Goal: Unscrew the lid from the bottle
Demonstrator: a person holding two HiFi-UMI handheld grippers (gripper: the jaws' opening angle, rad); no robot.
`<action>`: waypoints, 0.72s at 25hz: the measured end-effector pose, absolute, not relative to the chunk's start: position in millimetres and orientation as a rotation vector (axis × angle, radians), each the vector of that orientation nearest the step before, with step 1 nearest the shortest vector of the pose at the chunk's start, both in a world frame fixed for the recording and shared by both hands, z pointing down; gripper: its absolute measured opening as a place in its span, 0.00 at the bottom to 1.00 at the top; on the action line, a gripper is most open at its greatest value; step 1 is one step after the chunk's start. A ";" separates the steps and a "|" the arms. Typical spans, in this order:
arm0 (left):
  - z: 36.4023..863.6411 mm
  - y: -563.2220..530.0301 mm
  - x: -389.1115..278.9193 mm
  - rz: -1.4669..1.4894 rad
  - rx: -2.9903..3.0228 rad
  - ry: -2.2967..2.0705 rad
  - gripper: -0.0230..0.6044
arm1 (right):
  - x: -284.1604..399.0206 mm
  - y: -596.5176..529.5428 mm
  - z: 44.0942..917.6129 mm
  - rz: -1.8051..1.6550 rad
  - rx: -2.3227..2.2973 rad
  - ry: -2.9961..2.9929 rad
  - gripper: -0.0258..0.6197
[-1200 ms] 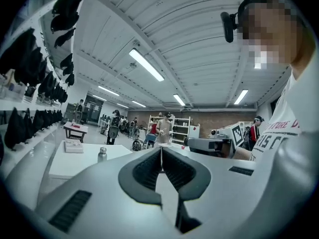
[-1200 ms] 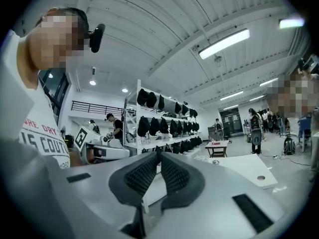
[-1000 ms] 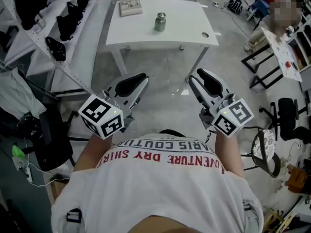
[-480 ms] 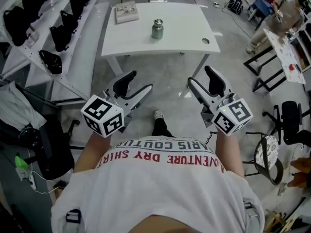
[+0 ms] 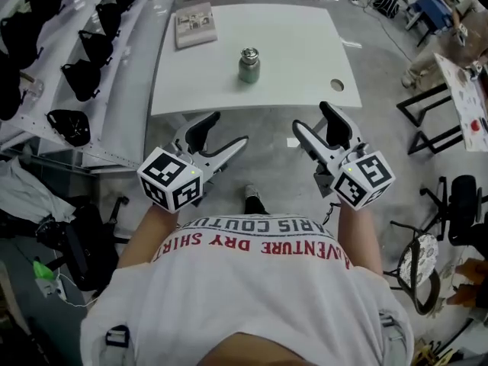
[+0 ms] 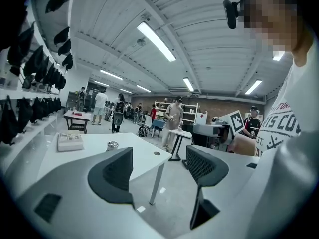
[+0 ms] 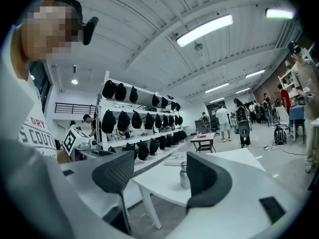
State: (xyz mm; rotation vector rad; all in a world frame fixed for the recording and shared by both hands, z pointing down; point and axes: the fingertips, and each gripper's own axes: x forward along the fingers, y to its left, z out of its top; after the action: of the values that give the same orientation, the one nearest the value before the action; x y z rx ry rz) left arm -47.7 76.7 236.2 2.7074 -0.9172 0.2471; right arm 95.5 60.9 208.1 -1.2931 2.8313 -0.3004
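Note:
A small grey-green bottle [image 5: 249, 65] with a silver lid stands upright on the white table [image 5: 305, 44], well ahead of both grippers. My left gripper [image 5: 223, 130] and right gripper [image 5: 314, 119] are held side by side short of the table's near edge, both open with nothing between the jaws. Both pairs of jaws have just been opening. The left gripper view shows the bottle [image 6: 112, 146] far off, above its left pad [image 6: 119, 171]. Seen from the right gripper, the bottle [image 7: 184, 176] is partly hidden behind the right pad [image 7: 207, 180].
A flat grey box [image 5: 194, 24] lies at the table's far left corner, and a round hole [image 5: 336, 85] is near its right front. A white rack of black bags [image 5: 76, 52] runs along the left. Black stands and chairs [image 5: 427, 105] are at the right. Several people stand in the distance [image 6: 174, 116].
Both grippers went from nearly shut to wide open. The person has walked toward the table, so the table and bottle are now closer and lower in the head view.

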 end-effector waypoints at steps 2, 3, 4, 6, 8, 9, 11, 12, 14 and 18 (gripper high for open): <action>242.4 48.5 -44.4 0.263 2.695 -0.920 0.57 | 97.4 32.7 213.4 -0.321 -1.284 2.836 0.52; 246.5 34.6 -42.7 0.272 2.686 -0.922 0.58 | 99.5 18.9 217.3 -0.332 -1.288 2.840 0.52; 251.3 21.2 -41.0 0.285 2.675 -0.924 0.58 | 102.1 5.3 221.9 -0.345 -1.296 2.846 0.52; 262.3 -2.7 -37.8 0.315 2.651 -0.925 0.58 | 106.0 -19.3 231.5 -0.371 -1.305 2.861 0.52; 273.1 -23.8 -35.3 0.334 2.630 -0.934 0.58 | 107.7 -40.5 240.4 -0.391 -1.297 2.884 0.52; 278.1 -33.9 -34.5 0.339 2.621 -0.942 0.59 | 107.9 -50.8 244.5 -0.394 -1.293 2.900 0.52; 287.9 -51.8 -33.2 0.353 2.606 -0.954 0.59 | 106.4 -68.8 253.6 -0.401 -1.281 2.933 0.52; 293.1 -59.0 -32.6 0.363 2.602 -0.957 0.59 | 105.1 -75.8 258.8 -0.411 -1.273 2.948 0.52; 303.0 -71.3 -32.1 0.384 2.597 -0.964 0.60 | 102.3 -86.9 269.1 -0.431 -1.264 2.976 0.52; 320.9 -90.9 -36.3 0.420 2.598 -0.989 0.61 | 92.5 -101.7 284.1 -0.455 -1.250 3.010 0.52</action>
State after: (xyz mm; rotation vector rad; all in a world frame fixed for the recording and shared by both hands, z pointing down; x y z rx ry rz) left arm -36.3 -90.9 320.9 2.5982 -0.9885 0.4201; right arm 92.5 -101.7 284.1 -1.2502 3.0099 -0.4547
